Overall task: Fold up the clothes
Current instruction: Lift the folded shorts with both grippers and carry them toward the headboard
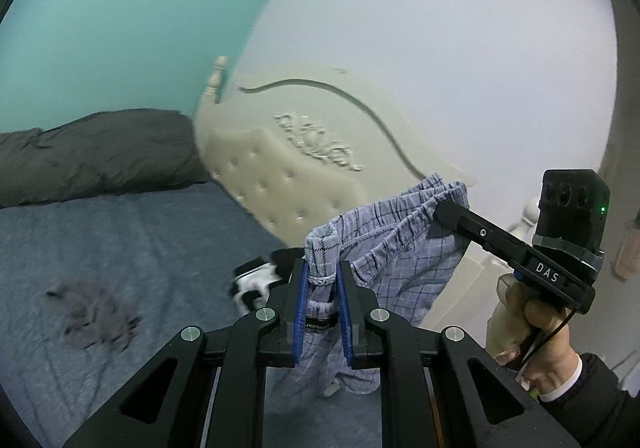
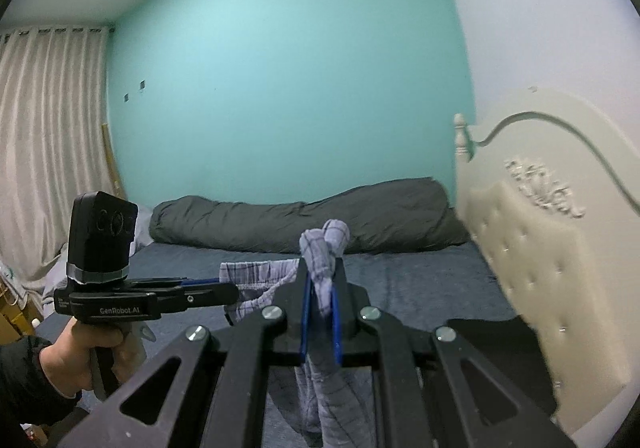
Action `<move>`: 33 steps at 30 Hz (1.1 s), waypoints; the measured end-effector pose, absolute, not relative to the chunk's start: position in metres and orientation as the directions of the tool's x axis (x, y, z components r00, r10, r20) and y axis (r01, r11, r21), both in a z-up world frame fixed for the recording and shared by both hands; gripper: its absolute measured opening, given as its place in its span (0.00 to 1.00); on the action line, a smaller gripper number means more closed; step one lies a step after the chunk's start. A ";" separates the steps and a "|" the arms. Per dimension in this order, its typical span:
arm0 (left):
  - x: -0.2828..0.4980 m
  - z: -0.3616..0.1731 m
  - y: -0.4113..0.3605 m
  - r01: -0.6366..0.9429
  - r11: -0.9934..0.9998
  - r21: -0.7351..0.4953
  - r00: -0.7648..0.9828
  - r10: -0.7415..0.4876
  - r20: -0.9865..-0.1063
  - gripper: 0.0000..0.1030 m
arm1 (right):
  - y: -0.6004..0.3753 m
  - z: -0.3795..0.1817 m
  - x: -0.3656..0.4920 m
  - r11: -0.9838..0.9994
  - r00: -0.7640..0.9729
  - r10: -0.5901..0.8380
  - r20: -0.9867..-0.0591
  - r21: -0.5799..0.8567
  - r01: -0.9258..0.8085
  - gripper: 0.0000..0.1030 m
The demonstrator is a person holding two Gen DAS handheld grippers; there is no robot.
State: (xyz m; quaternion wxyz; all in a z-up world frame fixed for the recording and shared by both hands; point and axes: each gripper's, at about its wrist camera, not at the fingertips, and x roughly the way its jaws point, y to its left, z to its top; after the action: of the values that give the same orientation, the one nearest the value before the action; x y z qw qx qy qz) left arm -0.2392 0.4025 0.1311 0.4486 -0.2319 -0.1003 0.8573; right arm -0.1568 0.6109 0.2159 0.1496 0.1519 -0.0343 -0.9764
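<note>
I have the checked shorts (image 1: 384, 244) hanging in the air over the bed (image 1: 120, 232), stretched by the waistband between my two tongs. My left tongs (image 1: 322, 276) are pinched narrow on one end of the waistband. My right tongs (image 2: 320, 288) are squeezed nearly shut on the other end, with a bunched knot of cloth poking out above the tips.

The risks as I judge them: the left grip takes only a thin edge of the elastic, so a sharp tug sideways could pull it free and drop that corner. On the right the cloth is wadded, which may twist the shorts and spoil a flat lay-down. The padded headboard (image 1: 280, 184) stands just beyond the right tongs, and a wide swing could snag it. A grey rag (image 1: 94, 314) and a black-and-white item (image 1: 256, 282) lie below, where the shorts might land.

Readable writing: "DAS" on the right tongs' body, "GenRobot.AI" on the left's. A dark label on the shorts is too blurred to read.
</note>
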 end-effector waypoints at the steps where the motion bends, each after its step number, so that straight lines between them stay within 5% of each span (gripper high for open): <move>1: -0.237 0.136 0.414 -0.734 -0.565 -0.377 -0.479 0.824 -0.303 0.14 | 0.617 0.219 -0.153 -0.956 -0.912 -0.294 -0.285 0.107 0.274 0.08; 14: -0.254 0.167 0.530 -0.792 -0.483 -0.373 -0.381 0.869 -0.316 0.14 | 0.707 0.230 -0.146 -0.987 -0.933 -0.158 -0.325 0.083 0.138 0.08; 33: -0.413 0.035 0.622 -0.669 -0.497 -0.553 -0.223 0.844 -0.488 0.15 | 0.814 0.120 -0.311 -0.987 -0.842 -0.072 -0.535 0.162 -0.018 0.08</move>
State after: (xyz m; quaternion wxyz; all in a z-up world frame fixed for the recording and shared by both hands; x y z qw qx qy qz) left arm -0.4130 0.6216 0.0351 0.4887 -0.3869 -0.1128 0.7738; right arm -0.3113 0.8139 0.1196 0.0142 0.2808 -0.0803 -0.9563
